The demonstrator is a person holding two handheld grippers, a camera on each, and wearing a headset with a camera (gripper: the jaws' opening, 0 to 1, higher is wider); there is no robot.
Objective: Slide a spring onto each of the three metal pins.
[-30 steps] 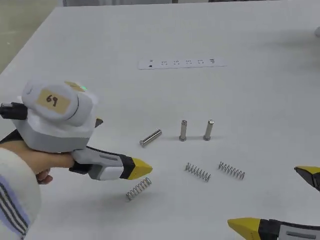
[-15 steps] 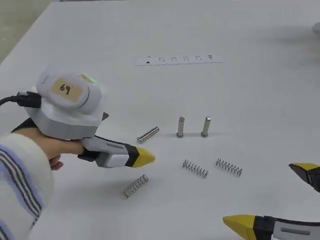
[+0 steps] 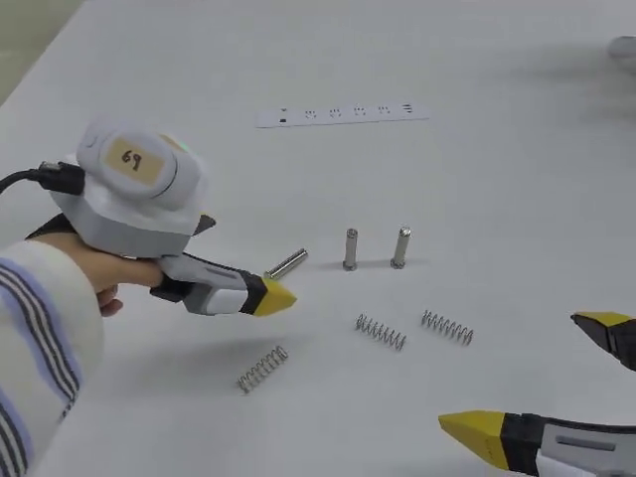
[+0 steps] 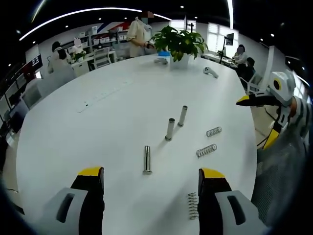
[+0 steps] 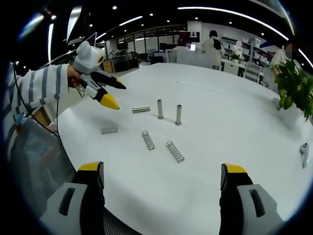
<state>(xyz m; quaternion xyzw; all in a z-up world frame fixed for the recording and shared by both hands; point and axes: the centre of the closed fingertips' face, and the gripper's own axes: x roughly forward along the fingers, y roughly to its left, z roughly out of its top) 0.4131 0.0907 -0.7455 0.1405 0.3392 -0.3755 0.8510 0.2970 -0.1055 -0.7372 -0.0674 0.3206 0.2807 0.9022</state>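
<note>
Three steel pins stand on the white table: one lies flat [image 3: 286, 263] [image 4: 146, 159] [image 5: 141, 109], two stand upright [image 3: 350, 248] [image 3: 400, 246]. Three loose springs lie nearer me [image 3: 262, 368] [image 3: 381, 332] [image 3: 446, 327]. My left gripper [image 3: 241, 260] [image 4: 151, 172] is open and empty, its yellow tip just short of the lying pin's near end. The lying pin sits between its jaws' lines in the left gripper view. My right gripper [image 3: 519, 373] [image 5: 161, 169] is open and empty at the near right, apart from the springs.
A white power strip [image 3: 343, 113] lies farther back on the table. A potted plant [image 4: 178, 41] and a small white object [image 4: 210, 72] sit at the far end. People stand and sit beyond the table. The table's near edge shows in the right gripper view.
My left gripper's tip has moved away from the leftmost spring and up toward the lying pin. The right gripper has stayed about where it was. The head camera has shifted a little.
</note>
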